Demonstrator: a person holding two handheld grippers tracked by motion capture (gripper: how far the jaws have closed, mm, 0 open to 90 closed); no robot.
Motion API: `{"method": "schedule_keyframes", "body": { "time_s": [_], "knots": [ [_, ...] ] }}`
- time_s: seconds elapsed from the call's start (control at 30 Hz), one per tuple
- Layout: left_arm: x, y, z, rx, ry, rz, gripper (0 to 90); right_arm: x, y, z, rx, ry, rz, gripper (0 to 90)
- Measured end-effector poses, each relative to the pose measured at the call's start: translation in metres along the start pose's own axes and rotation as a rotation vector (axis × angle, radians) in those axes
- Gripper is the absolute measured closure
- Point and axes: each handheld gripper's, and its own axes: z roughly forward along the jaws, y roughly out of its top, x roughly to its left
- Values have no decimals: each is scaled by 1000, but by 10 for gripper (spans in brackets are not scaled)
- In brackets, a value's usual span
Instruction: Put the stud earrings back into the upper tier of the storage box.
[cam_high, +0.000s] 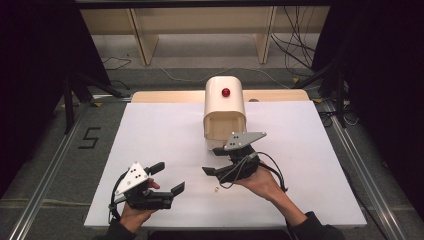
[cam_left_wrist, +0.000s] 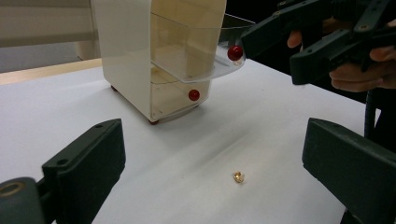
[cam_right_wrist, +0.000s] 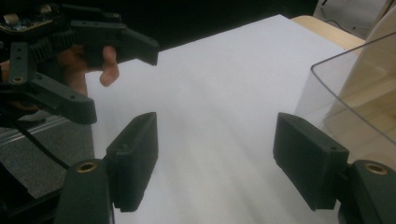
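Observation:
A cream cabinet (cam_high: 225, 107) with a red knob (cam_high: 226, 92) on top stands at the back middle of the white table (cam_high: 150, 130). In the left gripper view the cabinet (cam_left_wrist: 126, 56) has a clear flap (cam_left_wrist: 205, 60) swung out, with a red knob (cam_left_wrist: 235, 52), and a lower clear drawer with a second red knob (cam_left_wrist: 194, 95). My right gripper (cam_high: 212, 161) is open just in front of the cabinet, its jaws close to the flap (cam_right_wrist: 355, 93). My left gripper (cam_high: 168, 178) is open near the front left. A tiny gold piece (cam_left_wrist: 238, 177) lies on the table between them.
The table's wooden edge (cam_high: 165, 96) runs behind the cabinet. Beyond it are shelf legs and loose cables (cam_high: 295, 45) on the floor. Metal rails (cam_high: 45, 185) flank the table. The left half of the white surface lies bare.

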Motion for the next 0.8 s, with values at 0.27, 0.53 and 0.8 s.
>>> {"method": "schedule_keyframes", "body": {
  "time_s": [0.27, 0.53, 0.8],
  "knots": [
    [0, 0, 0, 3, -2, -2, 54, 6, -13, 13, 60, -4, -36, 309],
    [-1, -1, 1, 1, -3, -4, 55, 11, -27, 25, 124, -15, -56, 309],
    [0, -1, 1, 2, -1, -8, 55, 10, -42, 37, 177, -25, -32, 293]
  ]
}}
